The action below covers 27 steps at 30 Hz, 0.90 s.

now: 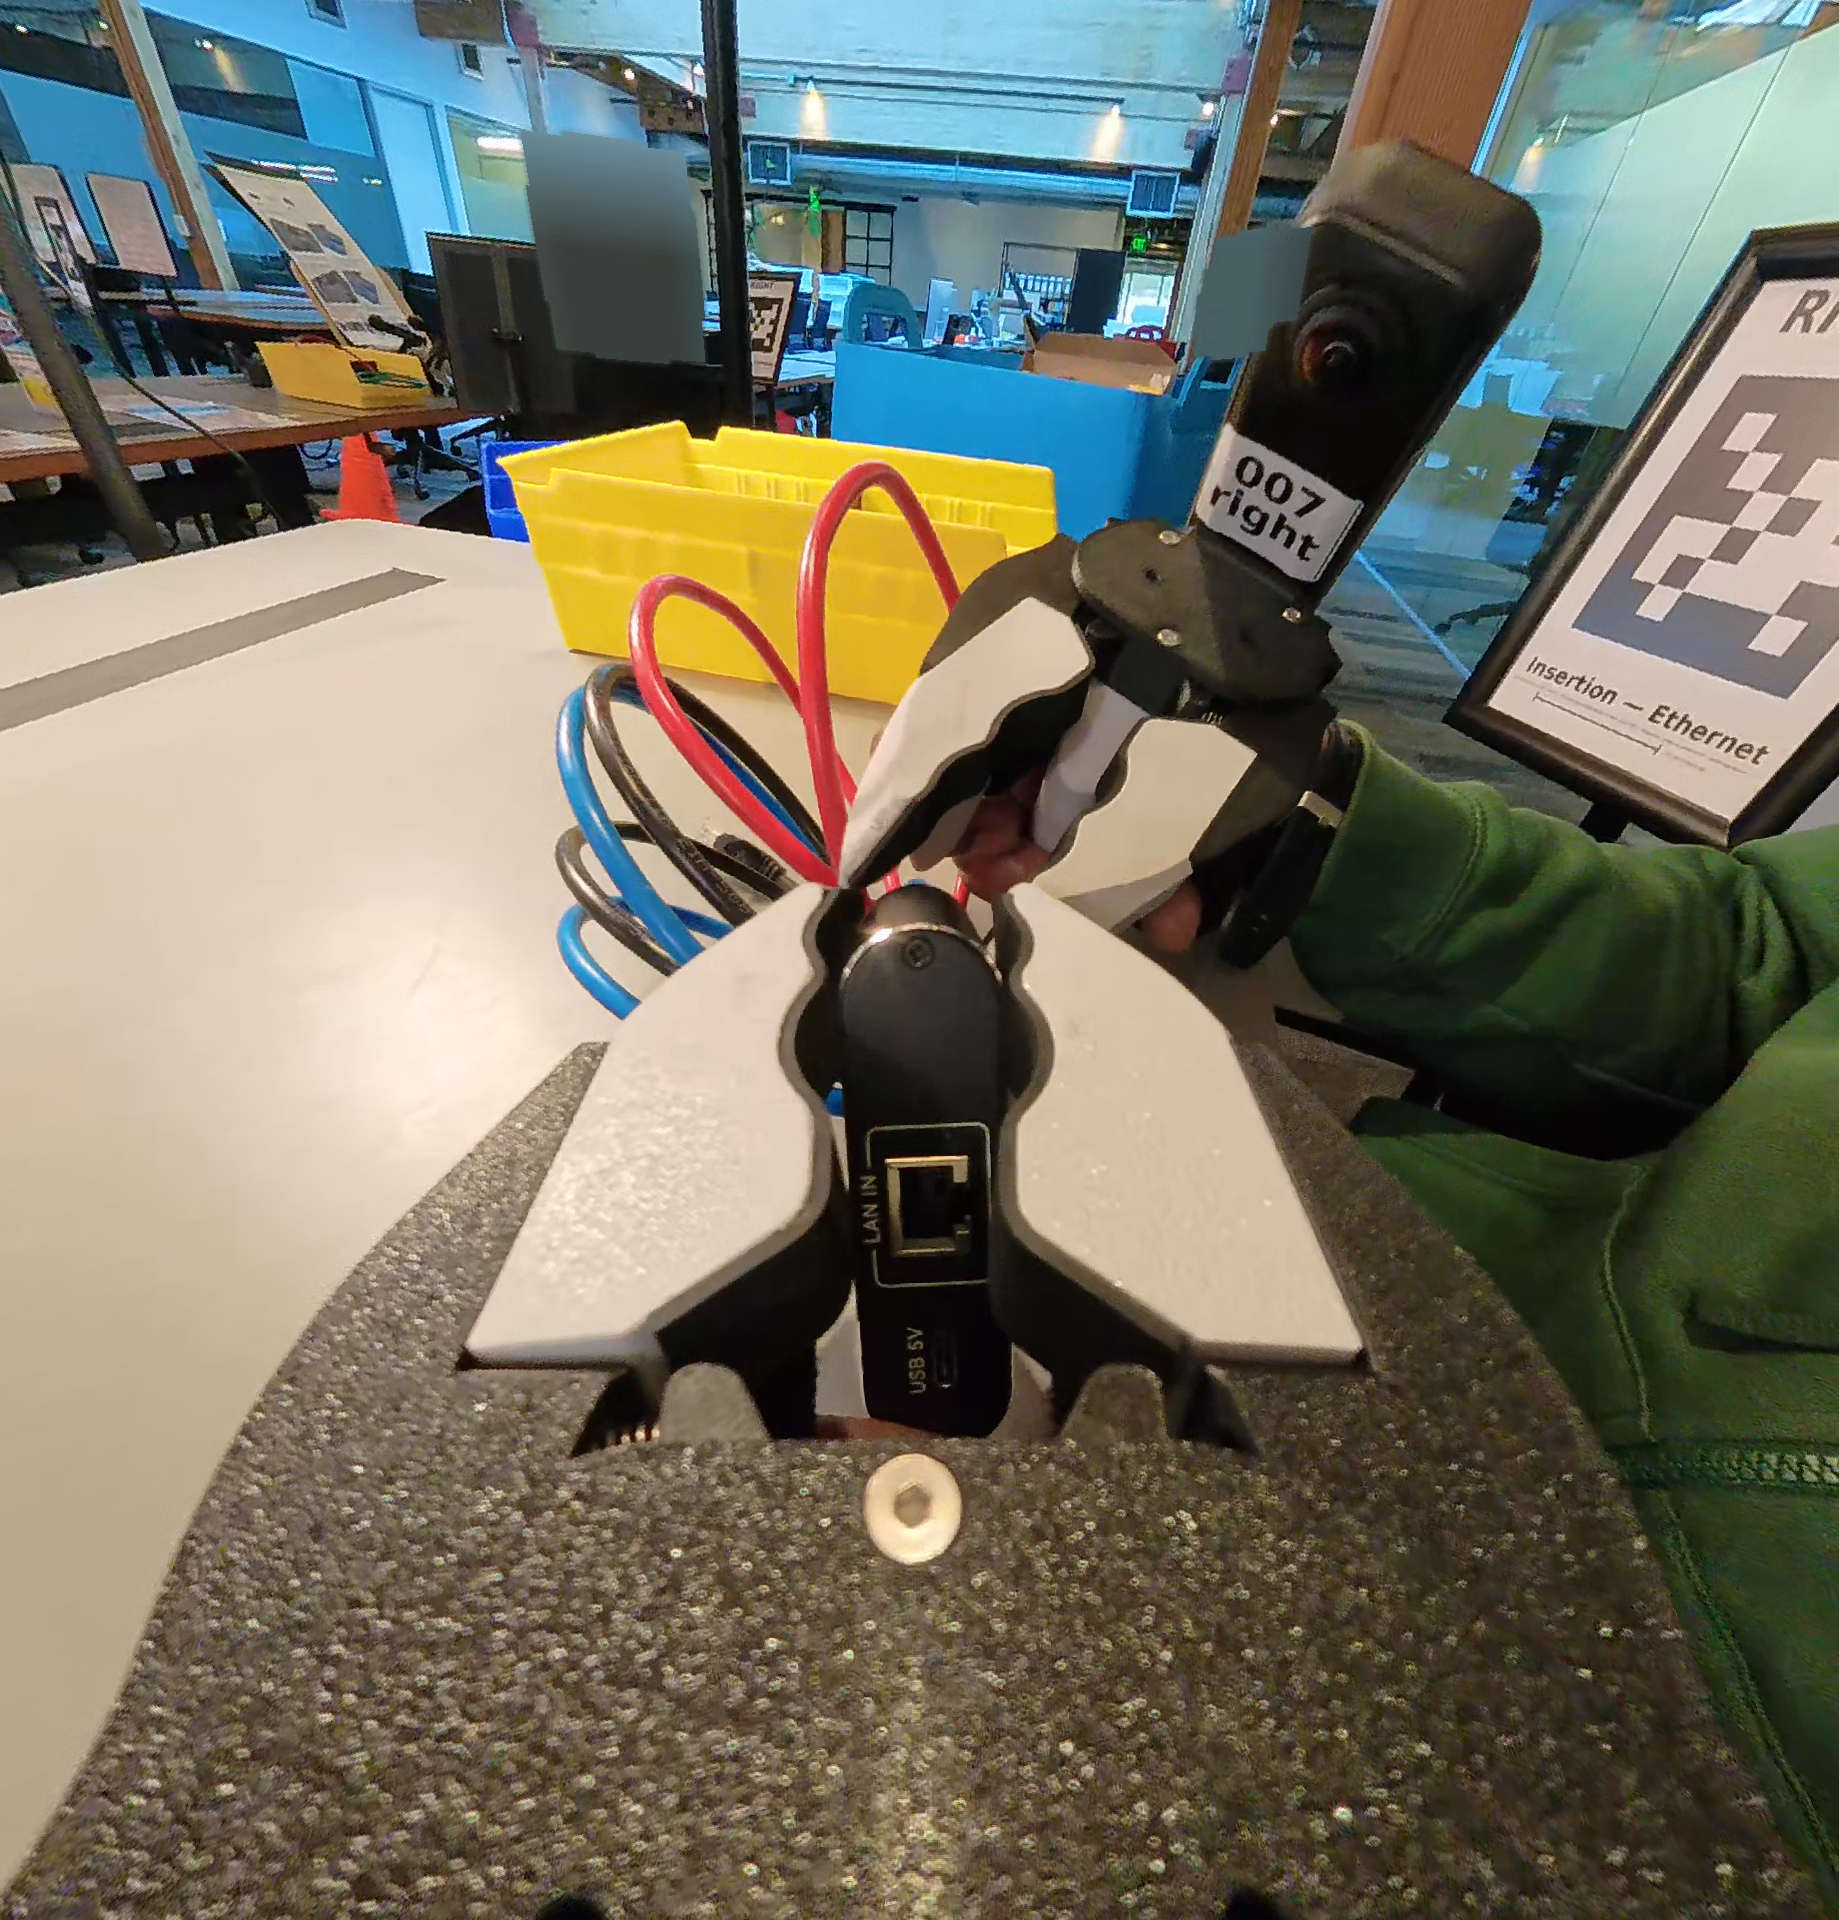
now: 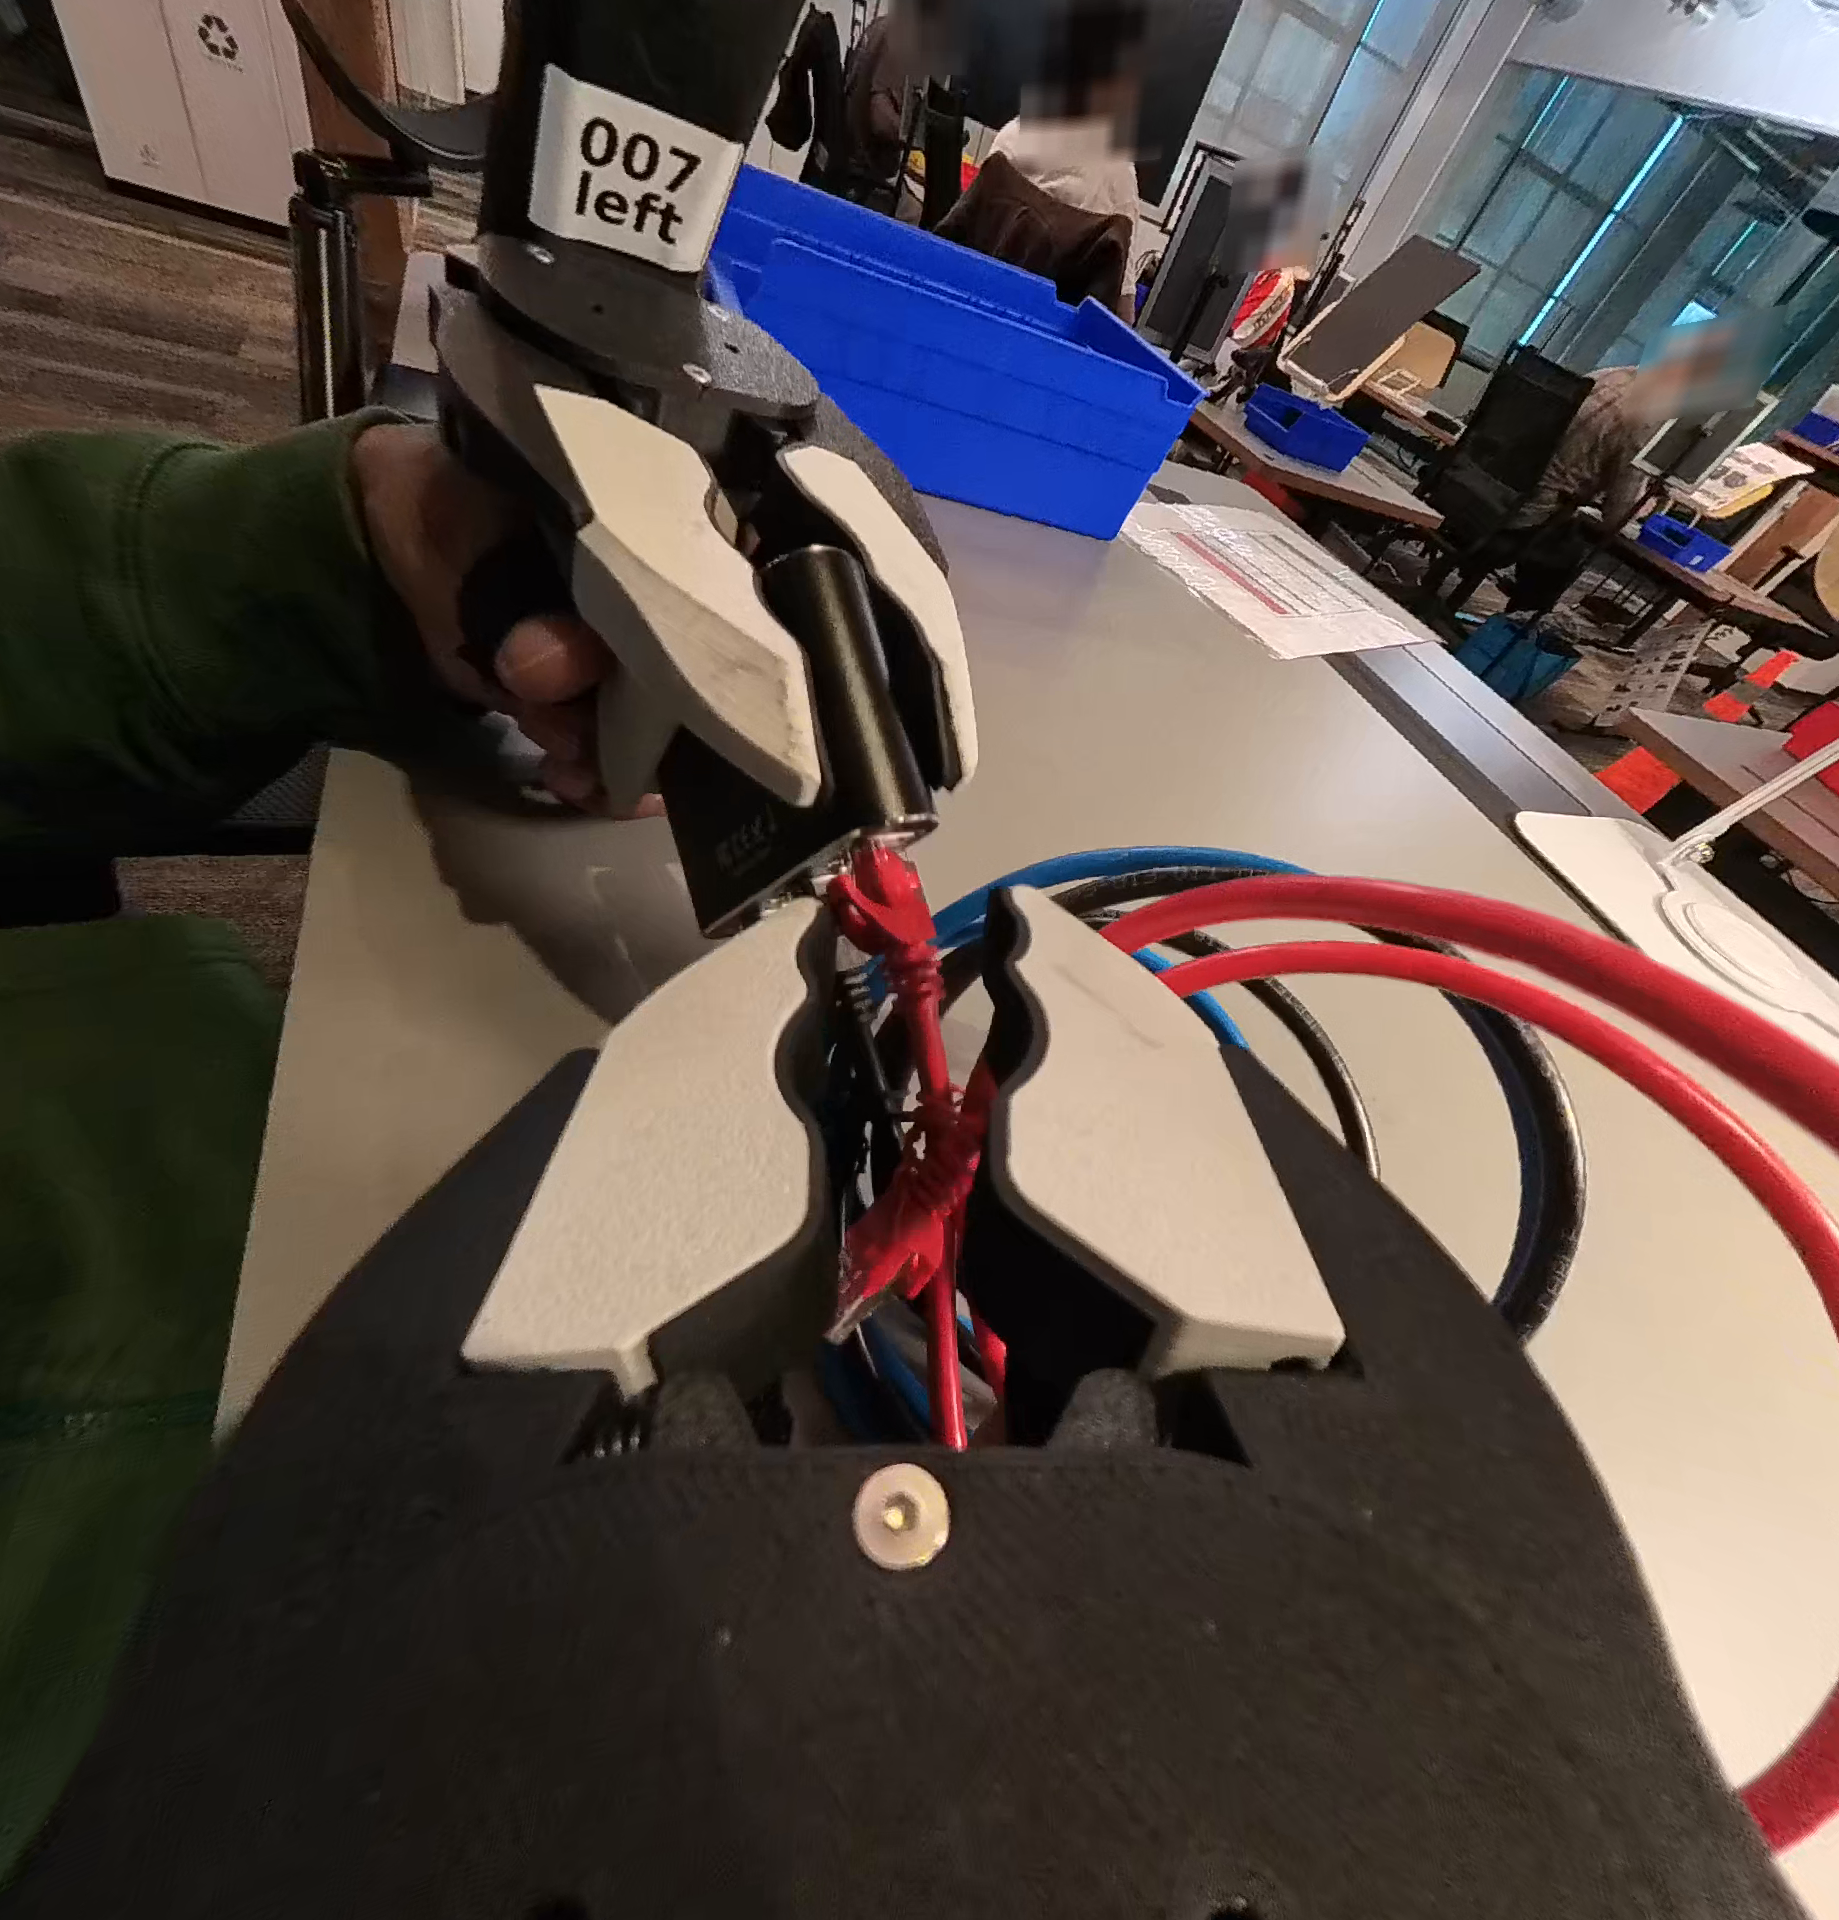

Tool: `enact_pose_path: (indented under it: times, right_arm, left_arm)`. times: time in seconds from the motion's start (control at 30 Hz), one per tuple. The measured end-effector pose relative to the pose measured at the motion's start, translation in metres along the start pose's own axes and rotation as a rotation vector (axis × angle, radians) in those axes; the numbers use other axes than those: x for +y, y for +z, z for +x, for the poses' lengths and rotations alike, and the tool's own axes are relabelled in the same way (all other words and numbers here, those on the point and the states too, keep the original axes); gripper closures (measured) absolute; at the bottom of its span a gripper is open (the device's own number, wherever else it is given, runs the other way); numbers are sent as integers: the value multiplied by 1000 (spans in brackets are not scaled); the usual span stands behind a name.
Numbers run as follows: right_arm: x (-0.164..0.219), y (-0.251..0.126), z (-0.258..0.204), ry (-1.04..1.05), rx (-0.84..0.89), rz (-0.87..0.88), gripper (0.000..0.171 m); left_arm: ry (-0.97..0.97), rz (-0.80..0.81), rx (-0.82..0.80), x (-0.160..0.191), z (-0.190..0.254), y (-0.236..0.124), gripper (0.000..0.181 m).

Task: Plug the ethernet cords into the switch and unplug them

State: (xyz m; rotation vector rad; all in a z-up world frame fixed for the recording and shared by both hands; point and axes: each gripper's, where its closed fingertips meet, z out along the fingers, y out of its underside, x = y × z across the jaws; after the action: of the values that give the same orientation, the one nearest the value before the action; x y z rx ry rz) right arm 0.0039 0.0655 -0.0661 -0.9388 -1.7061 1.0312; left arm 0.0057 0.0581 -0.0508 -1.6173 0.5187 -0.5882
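Left gripper (image 1: 915, 914) clamped on black switch (image 1: 920, 1049), held above grey table (image 1: 219, 935), empty port facing my camera. Right gripper (image 2: 910, 914) partly open around red cord (image 2: 920, 1029); can't tell if pads actually grip it. Red plug (image 2: 879, 888) sits at switch's far end. Blue cord (image 1: 582, 748) and black cord (image 1: 624, 769) coiled on table behind. Yellow bin (image 1: 769, 561) further back.

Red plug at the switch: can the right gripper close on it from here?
Probably yes: the red plug lies at the open right gripper tips, with nothing between; the left gripper steadies the switch.
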Motion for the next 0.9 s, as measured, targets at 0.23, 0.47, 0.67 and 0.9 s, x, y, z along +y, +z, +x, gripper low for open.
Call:
enact_pose_path:
  times: [0.23, 0.47, 0.67, 0.9]
  right_arm:
    - [6, 7, -11, -21, -54, -52, 143]
    - [6, 7, -3, -132, 32, -86, 153]
    - [3, 4, 1, -314, 122, -107, 156]
    - [2, 5, 7, -375, 186, -115, 159]
  left_arm:
    - [38, -7, 6, 1, 3, 0, 154]
    - [77, -12, -20, 1, 2, 1, 154]
    - [127, -22, 6, 3, 9, 1, 136]
    - [62, -128, -72, 17, -7, -1, 141]
